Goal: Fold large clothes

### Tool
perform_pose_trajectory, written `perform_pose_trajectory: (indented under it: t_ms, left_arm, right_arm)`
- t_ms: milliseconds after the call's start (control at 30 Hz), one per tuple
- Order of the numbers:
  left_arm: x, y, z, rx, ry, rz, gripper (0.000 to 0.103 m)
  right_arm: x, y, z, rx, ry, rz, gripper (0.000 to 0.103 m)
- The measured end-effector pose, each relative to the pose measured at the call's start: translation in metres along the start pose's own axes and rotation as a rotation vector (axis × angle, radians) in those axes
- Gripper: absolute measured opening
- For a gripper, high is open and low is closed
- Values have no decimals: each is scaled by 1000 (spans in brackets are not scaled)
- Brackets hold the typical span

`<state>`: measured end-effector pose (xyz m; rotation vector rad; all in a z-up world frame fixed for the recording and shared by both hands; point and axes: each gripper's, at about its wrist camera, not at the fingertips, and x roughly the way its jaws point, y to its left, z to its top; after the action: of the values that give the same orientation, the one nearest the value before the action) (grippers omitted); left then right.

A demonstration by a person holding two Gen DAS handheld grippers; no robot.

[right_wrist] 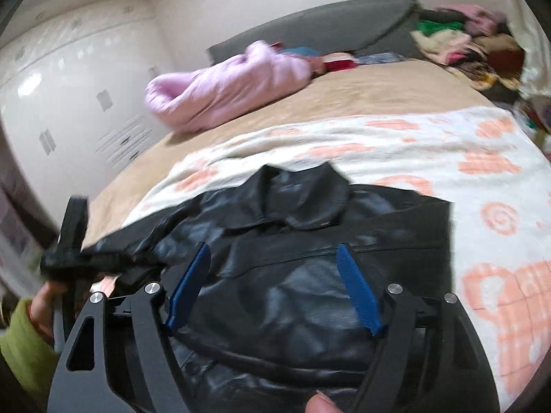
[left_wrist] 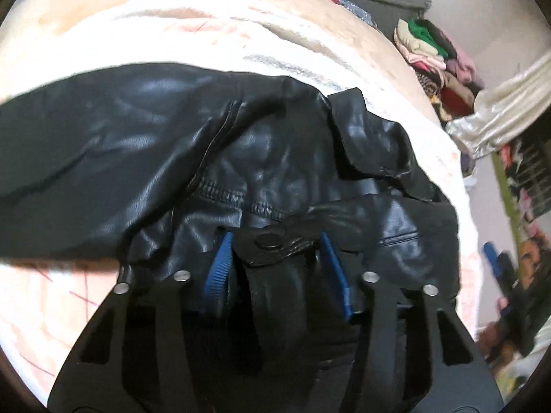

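A bed (right_wrist: 344,89) is carrying the work, its tan cover overlaid by a white blanket with peach prints (right_wrist: 447,158), on which a black leather-look jacket (right_wrist: 303,292) is lying spread, collar toward twelve o'clock in the right wrist view. A pink padded coat (right_wrist: 224,86) is resting well apart at eleven o'clock, and a heap of mixed clothes (right_wrist: 458,41) is sitting at one o'clock. The jacket is looking heavy, glossy and likely slippery, holding stiff ridges rather than draping, so a hemmed edge or seam should be offering the surest hold. The left gripper (left_wrist: 275,241) is straddling a snap-buttoned tab (left_wrist: 268,241) at six o'clock, blue pads apart, seemingly not yet pinching it. The right gripper (right_wrist: 275,258) is hovering over the jacket's body, fingers spread wide and holding nothing.
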<state>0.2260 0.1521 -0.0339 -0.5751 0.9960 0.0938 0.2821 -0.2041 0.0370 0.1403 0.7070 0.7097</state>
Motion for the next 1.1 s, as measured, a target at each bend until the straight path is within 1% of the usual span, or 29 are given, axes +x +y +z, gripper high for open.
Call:
perform_pose_trajectory:
  t_ms: [33, 100, 167, 200, 233, 267, 333, 433, 467, 533, 567, 633, 700, 733, 800, 900, 933, 1000, 1067, 1100]
  left_arm:
    - [-1, -2, 2, 13, -2, 4, 35]
    - [-5, -8, 5, 31, -14, 4, 27]
    - [-19, -18, 7, 59, -47, -17, 24]
    - [-27, -23, 9, 72, -66, -32, 12]
    - [-43, -30, 11, 81, -107, -72, 2]
    - [-60, -35, 14, 85, -139, -133, 0]
    - [-90, -50, 21, 118, -193, -224, 0]
    - [-117, -74, 26, 210, -253, -245, 0]
    - [-119, -77, 27, 226, -261, -243, 0]
    - [-117, -80, 30, 250, -269, -206, 0]
    - [-115, -74, 31, 246, -273, -199, 0]
    - [-113, -61, 29, 224, -275, -216, 0]
    - [-117, -46, 21, 185, -273, -283, 0]
    - [-123, -36, 13, 154, -272, -335, 0]
    - [-135, -37, 6, 158, -298, -368, 0]
    - [-156, -56, 6, 214, -329, -393, 0]
    - [-165, -66, 10, 248, -352, -385, 0]
    - [-174, -76, 17, 295, -397, -333, 0]
    - [-172, -76, 25, 295, -399, -311, 0]
    - [-168, -72, 28, 290, -401, -284, 0]
  right_arm:
    - [-1, -6, 1, 17, -7, -14, 72]
    - [-7, -20, 5, 50, -26, -52, 70]
    - [-14, -32, 7, 74, -44, -85, 69]
    - [-18, -39, 9, 90, -56, -97, 68]
    - [-23, -48, 10, 117, -74, -108, 67]
    - [-27, -56, 12, 143, -89, -116, 66]
    - [-34, -68, 15, 182, -117, -132, 65]
    - [-39, -81, 16, 215, -144, -153, 64]
    - [-39, -83, 16, 222, -146, -158, 64]
    - [-37, -87, 16, 238, -145, -163, 64]
    - [-36, -87, 17, 242, -141, -161, 64]
    - [-32, -86, 15, 243, -132, -160, 64]
    - [-31, -85, 14, 233, -128, -169, 64]
    - [-31, -86, 14, 232, -128, -177, 64]
    - [-29, -89, 14, 248, -129, -171, 64]
    - [-26, -94, 13, 280, -129, -156, 63]
    - [-25, -94, 12, 287, -127, -153, 63]
    - [-25, -92, 11, 279, -122, -154, 63]
    - [-26, -89, 12, 258, -122, -168, 63]
    - [-26, -88, 12, 250, -123, -172, 63]
